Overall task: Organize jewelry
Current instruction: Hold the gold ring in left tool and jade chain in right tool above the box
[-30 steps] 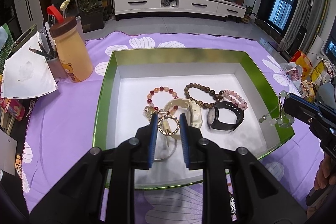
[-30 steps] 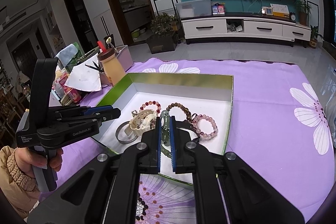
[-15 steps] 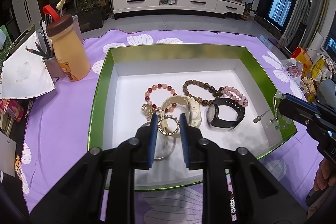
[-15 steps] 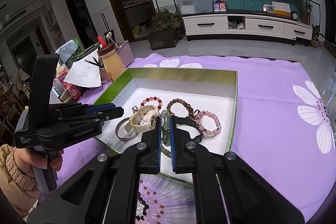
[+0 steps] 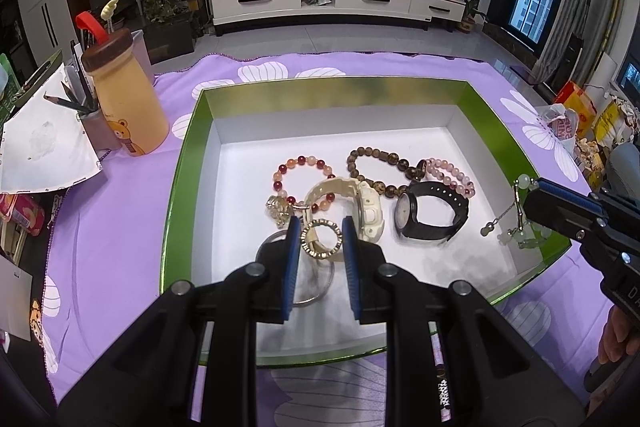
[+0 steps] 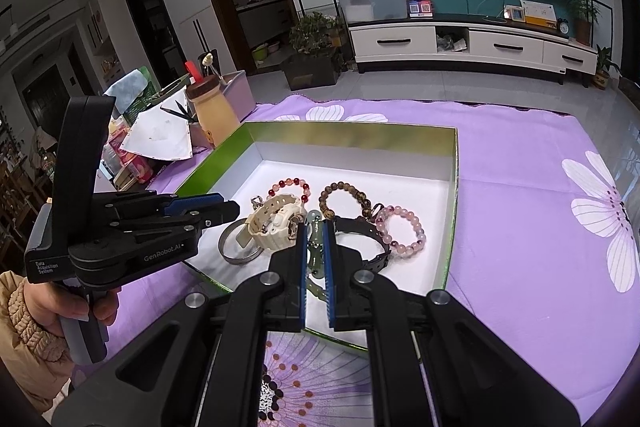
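My left claw (image 5: 321, 239) grips a small gold studded ring (image 5: 321, 239), my right claw (image 6: 315, 247) clenches a pale green jade bead bracelet (image 6: 314, 253), both over the green-walled white-floored box (image 5: 182, 187).

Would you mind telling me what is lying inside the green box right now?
Inside the green box: a red bead bracelet, brown bead bracelet, pink bead bracelet, cream watch, black watch and silver bangle. The left gripper covers part of the bangle.
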The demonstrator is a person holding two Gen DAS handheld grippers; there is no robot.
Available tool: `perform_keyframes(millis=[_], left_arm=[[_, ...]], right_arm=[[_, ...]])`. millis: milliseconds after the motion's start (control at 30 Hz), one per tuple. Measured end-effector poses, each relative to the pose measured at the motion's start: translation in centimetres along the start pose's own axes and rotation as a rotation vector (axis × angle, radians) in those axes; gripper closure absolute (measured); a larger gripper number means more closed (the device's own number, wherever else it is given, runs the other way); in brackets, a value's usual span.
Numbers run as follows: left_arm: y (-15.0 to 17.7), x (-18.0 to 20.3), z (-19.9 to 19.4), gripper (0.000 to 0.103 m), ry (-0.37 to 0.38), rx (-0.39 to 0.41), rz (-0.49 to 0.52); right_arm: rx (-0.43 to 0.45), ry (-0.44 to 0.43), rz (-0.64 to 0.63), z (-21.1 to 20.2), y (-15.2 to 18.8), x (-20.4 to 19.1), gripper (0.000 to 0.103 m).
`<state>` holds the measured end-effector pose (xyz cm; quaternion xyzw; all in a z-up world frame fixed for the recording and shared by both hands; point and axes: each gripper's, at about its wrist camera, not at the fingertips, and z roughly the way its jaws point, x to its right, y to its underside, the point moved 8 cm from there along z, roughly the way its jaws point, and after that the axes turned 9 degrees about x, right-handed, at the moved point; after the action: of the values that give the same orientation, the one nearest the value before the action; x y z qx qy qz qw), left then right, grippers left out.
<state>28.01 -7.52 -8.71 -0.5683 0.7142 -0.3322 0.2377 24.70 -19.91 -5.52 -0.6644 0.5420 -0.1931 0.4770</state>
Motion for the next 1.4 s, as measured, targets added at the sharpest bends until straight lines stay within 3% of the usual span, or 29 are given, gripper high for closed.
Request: perform_keyframes(millis=[1400], left_arm=[[0.73,0.53,0.9,0.082,-0.01,-0.054,0.041]], right_arm=[[-0.041,-0.001,-0.007,0.72,0.22,0.09,0.096]])
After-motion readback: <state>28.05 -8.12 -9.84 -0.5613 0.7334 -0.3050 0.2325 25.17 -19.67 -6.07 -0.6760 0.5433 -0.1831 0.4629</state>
